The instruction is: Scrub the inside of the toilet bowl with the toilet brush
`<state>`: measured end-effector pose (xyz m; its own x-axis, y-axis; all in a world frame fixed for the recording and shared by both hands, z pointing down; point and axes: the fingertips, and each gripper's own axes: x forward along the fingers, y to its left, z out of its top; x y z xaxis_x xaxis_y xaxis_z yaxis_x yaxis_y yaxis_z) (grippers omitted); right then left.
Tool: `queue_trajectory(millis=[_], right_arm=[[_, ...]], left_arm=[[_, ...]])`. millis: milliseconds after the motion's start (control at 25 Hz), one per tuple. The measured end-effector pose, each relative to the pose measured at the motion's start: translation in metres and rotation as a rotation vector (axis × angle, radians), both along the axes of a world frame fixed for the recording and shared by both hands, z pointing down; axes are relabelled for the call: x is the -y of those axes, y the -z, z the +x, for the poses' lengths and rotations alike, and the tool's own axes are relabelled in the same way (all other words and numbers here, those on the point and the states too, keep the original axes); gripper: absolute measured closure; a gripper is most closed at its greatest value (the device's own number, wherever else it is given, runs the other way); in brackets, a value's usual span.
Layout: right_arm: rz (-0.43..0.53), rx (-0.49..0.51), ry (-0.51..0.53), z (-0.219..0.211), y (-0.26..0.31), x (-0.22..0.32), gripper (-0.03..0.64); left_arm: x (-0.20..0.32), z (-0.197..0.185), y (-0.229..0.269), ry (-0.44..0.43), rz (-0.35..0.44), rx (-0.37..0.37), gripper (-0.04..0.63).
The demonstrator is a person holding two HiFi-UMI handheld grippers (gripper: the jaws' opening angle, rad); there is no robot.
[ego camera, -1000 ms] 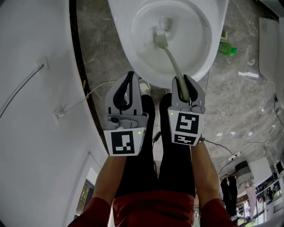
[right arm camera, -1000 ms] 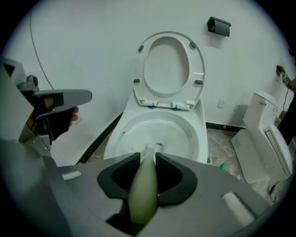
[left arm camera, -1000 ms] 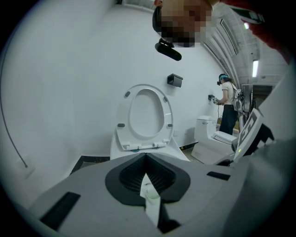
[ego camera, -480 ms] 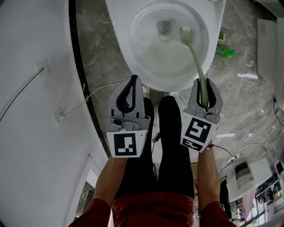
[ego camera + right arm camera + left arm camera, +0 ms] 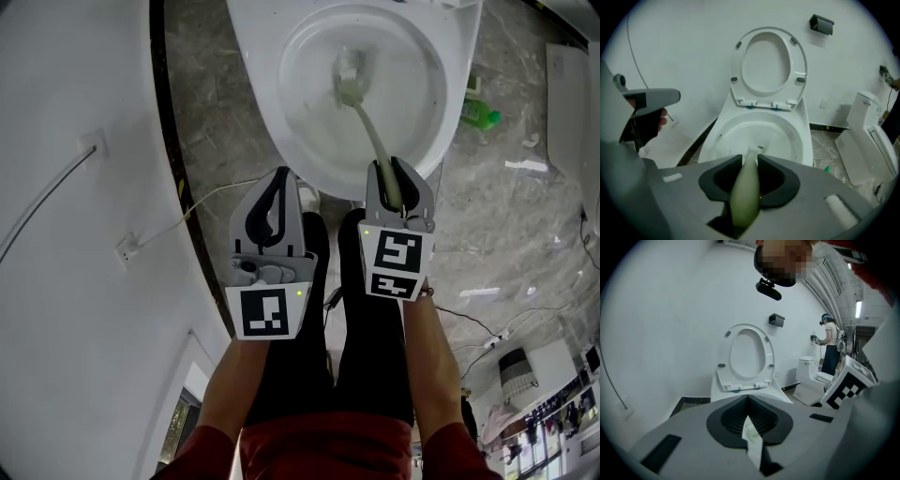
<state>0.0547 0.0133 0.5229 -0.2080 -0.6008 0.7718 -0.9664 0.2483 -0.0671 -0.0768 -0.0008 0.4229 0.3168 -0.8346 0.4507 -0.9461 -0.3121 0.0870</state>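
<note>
The right gripper (image 5: 398, 173) is clenched on the handle of the pale green plastic toilet brush (image 5: 367, 127), its bristle head down inside the white ceramic toilet bowl (image 5: 265, 89), near the bottom; the left gripper (image 5: 275, 187) hangs clenched on nothing; a hard sideways stroke could twist the smooth handle in the jaws or flick water over the rim.

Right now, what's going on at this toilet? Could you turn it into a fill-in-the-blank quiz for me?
1. The right gripper is shut on the ____ of the toilet brush.
2. The brush's bristles are inside the ____ of the toilet.
3. The left gripper has its jaws together and holds ____.
4. The toilet seat is flipped ____.

Missing words: handle, bowl, nothing, up.
</note>
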Motion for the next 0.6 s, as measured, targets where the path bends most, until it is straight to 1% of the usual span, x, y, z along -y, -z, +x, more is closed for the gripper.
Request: queue_trajectory(millis=[200,280,360,480,600], right_arm=[[0.046,0.166,-0.001,-0.019,0.036,0.006,0.503],[0.057,0.199,-0.013,-0.021,0.044,0.008,0.503],[0.056,0.183,-0.015,-0.022,0.038,0.009,0.503],[0.046,0.111,0.002,-0.019,0.014,0.012,0.503],[0.033,0.033,0.018,-0.01,-0.007,0.02,0.503]], left_arm=[[-0.001,-0.002,0.002,-0.015,0.006,0.004,0.591],[-0.001,-0.003,0.0,-0.019,0.002,0.006,0.591],[-0.001,-0.006,-0.002,-0.017,-0.004,0.013,0.591],[0.001,-0.007,-0.003,-0.007,-0.001,0.008,0.591],[0.002,-0.003,-0.004,-0.019,0.0,0.007,0.591]])
